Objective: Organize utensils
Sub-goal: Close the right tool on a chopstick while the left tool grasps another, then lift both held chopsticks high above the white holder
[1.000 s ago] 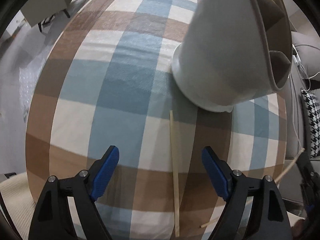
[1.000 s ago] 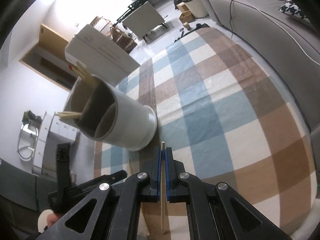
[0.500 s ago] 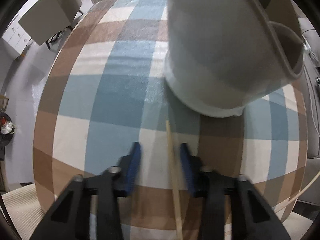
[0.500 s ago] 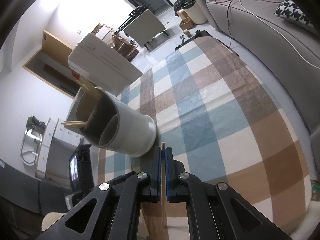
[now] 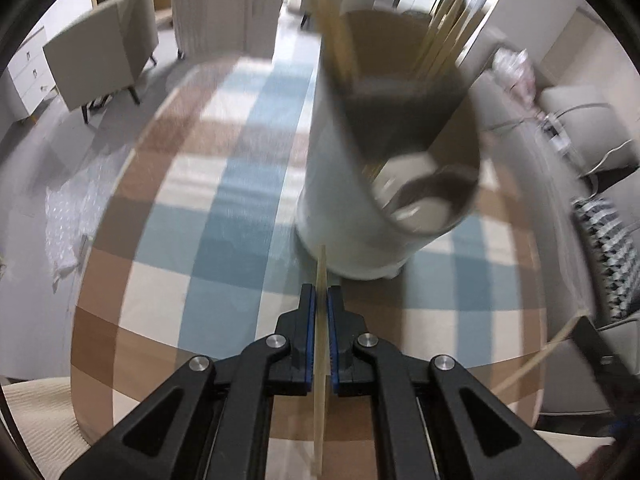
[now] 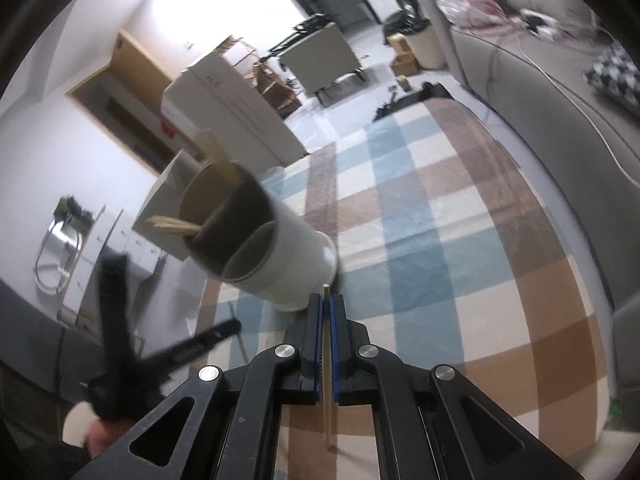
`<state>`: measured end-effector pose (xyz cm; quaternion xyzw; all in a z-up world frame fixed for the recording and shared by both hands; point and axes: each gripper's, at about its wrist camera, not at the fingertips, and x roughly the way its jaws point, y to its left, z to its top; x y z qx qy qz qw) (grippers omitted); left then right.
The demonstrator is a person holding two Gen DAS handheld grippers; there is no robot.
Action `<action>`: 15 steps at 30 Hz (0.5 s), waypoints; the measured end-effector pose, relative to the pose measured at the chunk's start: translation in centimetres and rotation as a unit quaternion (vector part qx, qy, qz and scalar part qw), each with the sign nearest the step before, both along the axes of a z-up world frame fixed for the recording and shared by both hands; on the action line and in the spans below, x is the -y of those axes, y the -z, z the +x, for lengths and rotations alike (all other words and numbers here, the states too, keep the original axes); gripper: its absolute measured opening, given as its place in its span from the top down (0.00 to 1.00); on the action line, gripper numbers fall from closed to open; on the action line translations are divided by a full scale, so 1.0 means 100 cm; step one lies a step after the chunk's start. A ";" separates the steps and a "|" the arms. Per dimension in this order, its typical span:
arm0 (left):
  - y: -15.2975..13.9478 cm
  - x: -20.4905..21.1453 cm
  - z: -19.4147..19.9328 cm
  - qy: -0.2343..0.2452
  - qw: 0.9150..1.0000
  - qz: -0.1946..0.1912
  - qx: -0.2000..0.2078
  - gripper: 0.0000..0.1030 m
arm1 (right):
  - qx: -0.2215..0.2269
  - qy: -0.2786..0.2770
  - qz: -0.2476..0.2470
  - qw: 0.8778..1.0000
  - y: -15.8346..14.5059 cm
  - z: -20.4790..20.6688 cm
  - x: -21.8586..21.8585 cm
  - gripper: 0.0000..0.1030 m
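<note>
A tall white utensil holder point(image 5: 360, 184) with inner compartments stands on the plaid tablecloth point(image 5: 224, 216), several wooden chopsticks leaning in its far compartment. My left gripper point(image 5: 321, 300) is shut on a wooden chopstick point(image 5: 320, 344), lifted off the cloth just in front of the holder's base. In the right wrist view the same holder point(image 6: 264, 248) stands to the left, and my right gripper point(image 6: 326, 304) is shut on another chopstick point(image 6: 327, 380) held above the cloth. The left gripper point(image 6: 168, 356) shows there as a blurred black shape at lower left.
A grey sofa point(image 6: 560, 92) with a patterned cushion runs along the right side of the table. An armchair point(image 5: 100, 64) and white cabinets stand beyond the table's far left edge. The right gripper's chopstick point(image 5: 536, 360) pokes into the left wrist view at lower right.
My left gripper closed on the chopstick that lay on the cloth and lifted it, tilting up toward the holder. My right gripper rose slightly, keeping its chopstick.
</note>
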<state>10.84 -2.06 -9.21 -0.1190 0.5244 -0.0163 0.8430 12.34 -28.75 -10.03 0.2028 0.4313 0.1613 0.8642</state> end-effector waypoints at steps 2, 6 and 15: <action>-0.010 -0.002 -0.008 0.003 1.000 -0.001 0.014 0.99 | 0.013 -0.012 -0.016 1.000 -0.005 -0.004 -0.009 0.98; -0.026 0.012 -0.010 0.011 0.999 -0.002 0.037 0.99 | 0.036 -0.030 -0.038 0.998 -0.012 -0.015 -0.023 0.98; -0.039 0.010 -0.026 0.040 0.998 0.003 0.056 0.99 | 0.061 -0.037 -0.073 0.995 -0.023 -0.032 -0.037 0.98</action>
